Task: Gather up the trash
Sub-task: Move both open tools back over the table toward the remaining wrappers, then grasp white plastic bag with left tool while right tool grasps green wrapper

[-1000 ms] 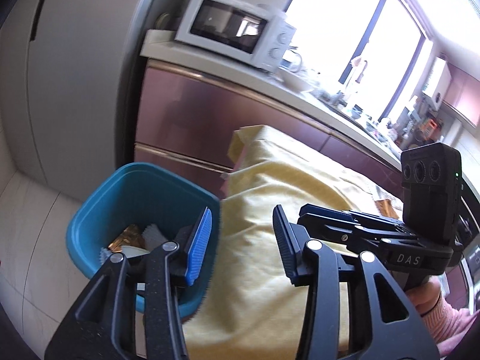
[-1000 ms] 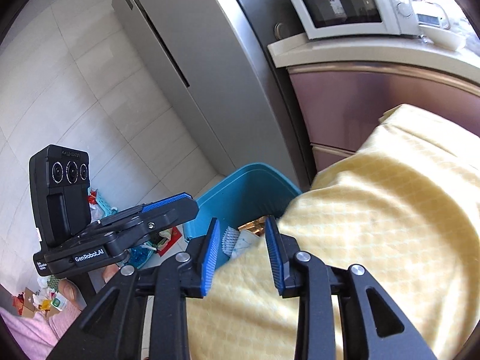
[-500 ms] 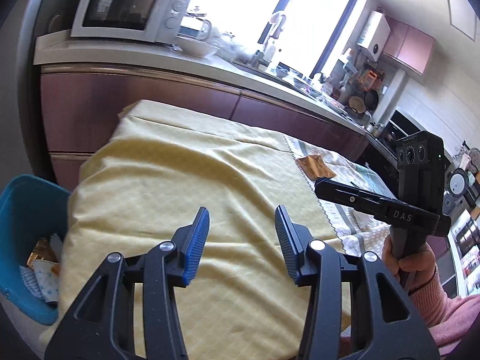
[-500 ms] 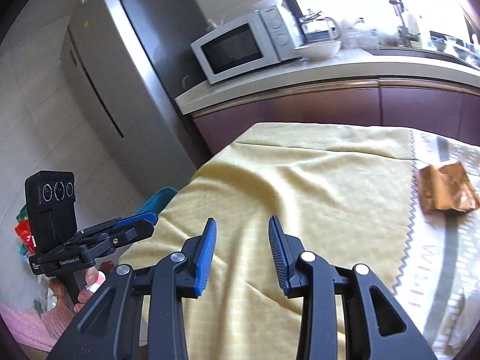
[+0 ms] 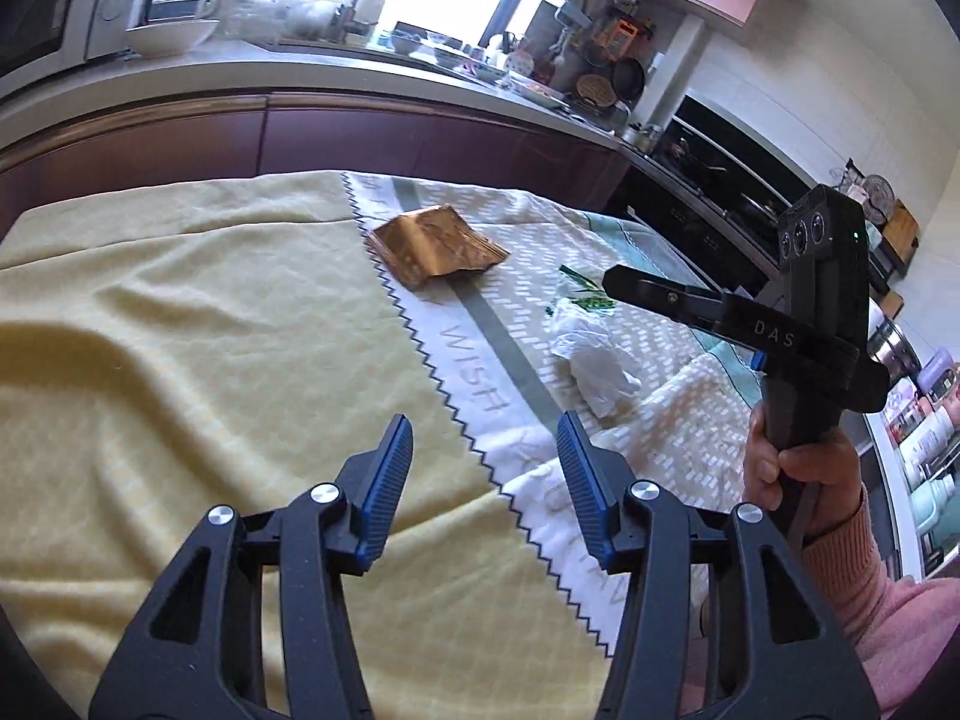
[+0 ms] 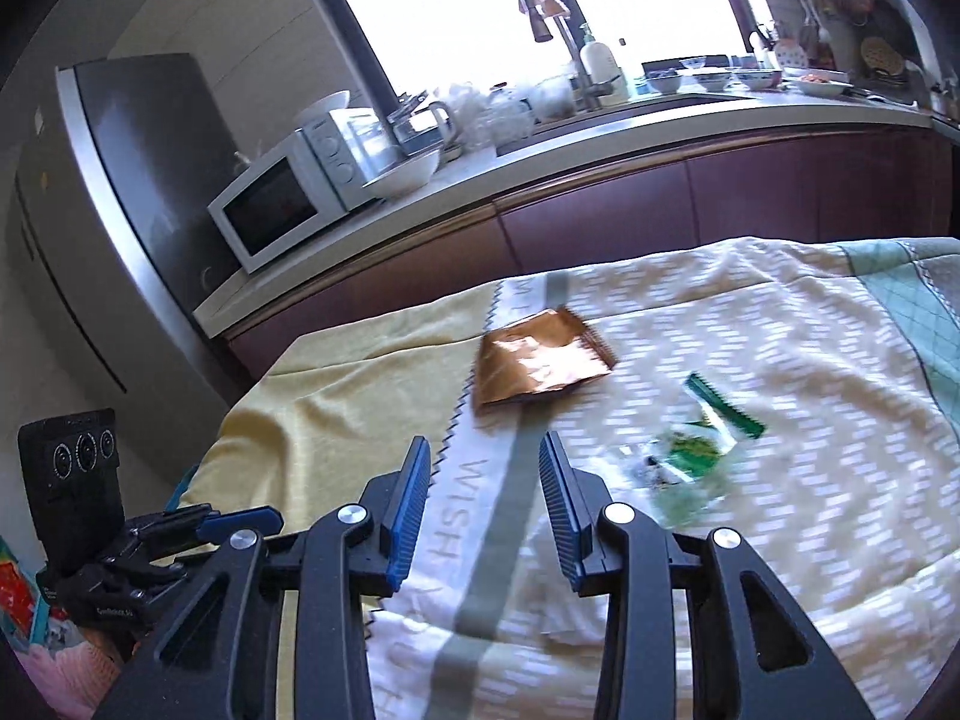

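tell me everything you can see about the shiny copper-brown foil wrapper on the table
The shiny copper-brown foil wrapper is a flat, roughly rectangular, crinkled packet of metallic film that glints in the window light. One short edge looks serrated; whether it is torn open cannot be told. It lies flat on the white patterned cloth, partly over its grey stripe, beside the zigzag border with the yellow cloth. Nothing else touches it, neither gripper.

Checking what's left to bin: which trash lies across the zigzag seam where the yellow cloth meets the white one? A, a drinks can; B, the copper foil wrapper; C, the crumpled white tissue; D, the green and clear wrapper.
B: the copper foil wrapper overlaps the zigzag seam, while the white tissue and green wrapper lie wholly on the white patterned cloth.
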Demonstrator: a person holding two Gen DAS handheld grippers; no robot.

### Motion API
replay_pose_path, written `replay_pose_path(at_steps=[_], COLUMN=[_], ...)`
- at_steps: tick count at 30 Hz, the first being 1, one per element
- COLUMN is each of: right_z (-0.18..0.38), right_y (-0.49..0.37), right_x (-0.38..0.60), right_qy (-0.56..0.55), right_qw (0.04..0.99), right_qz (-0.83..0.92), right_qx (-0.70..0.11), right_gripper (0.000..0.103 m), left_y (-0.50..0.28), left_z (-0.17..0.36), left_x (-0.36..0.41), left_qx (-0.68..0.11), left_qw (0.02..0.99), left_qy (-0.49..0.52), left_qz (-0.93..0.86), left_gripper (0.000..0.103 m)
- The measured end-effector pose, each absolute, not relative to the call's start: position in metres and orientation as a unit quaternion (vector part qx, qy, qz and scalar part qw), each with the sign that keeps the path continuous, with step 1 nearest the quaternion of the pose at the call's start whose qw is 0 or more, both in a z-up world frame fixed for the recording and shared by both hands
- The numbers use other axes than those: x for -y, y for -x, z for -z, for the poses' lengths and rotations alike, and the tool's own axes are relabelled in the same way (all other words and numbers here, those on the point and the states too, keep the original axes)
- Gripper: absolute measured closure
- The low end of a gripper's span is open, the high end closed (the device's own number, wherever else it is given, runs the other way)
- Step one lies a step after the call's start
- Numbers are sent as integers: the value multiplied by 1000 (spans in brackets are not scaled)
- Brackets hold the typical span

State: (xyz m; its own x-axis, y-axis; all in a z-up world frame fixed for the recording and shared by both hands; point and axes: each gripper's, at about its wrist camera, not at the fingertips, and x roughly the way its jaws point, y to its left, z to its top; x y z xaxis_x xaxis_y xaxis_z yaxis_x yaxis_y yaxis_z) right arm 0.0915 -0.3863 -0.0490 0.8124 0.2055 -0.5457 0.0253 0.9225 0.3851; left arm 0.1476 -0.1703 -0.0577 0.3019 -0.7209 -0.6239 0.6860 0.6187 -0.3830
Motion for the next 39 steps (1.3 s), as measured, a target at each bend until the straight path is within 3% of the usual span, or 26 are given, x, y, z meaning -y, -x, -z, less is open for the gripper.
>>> replay_pose_path(at_steps=[20, 23, 27, 29, 31, 34, 39], right_z=[91, 97, 101, 102, 103, 103, 98], right_y=[-120, -121, -122, -122, -122, -122, -119], right_x=[500, 502, 502, 499, 497, 495, 488], right_qy=[-293, -305, -316, -313, -312, -307, -289], right_qw=[898, 892, 886, 886, 885, 885, 893], right_qz=[-1, -14, -35, -39, -45, -50, -49], right_qx=[-329, -333, -338, -340, -342, -346, -341], right_gripper=[52, 52, 52, 55, 65, 81, 85], left_y=[-173, -177, -178, -179, -180, -179, -175], left_z=[86, 90, 97, 100, 103, 103, 96], left_x=[310, 318, 326, 327, 328, 325, 316], left_qx=[-458, -468, -480, -484, -488, -486, -474], left_qw=[750, 742, 734, 731, 729, 732, 738], left_qy=[-10, -7, -9, -8, -10, -13, -8], left_qz=[477, 481, 481, 481, 481, 478, 480], left_gripper=[49, 51, 63, 69, 81, 86, 92])
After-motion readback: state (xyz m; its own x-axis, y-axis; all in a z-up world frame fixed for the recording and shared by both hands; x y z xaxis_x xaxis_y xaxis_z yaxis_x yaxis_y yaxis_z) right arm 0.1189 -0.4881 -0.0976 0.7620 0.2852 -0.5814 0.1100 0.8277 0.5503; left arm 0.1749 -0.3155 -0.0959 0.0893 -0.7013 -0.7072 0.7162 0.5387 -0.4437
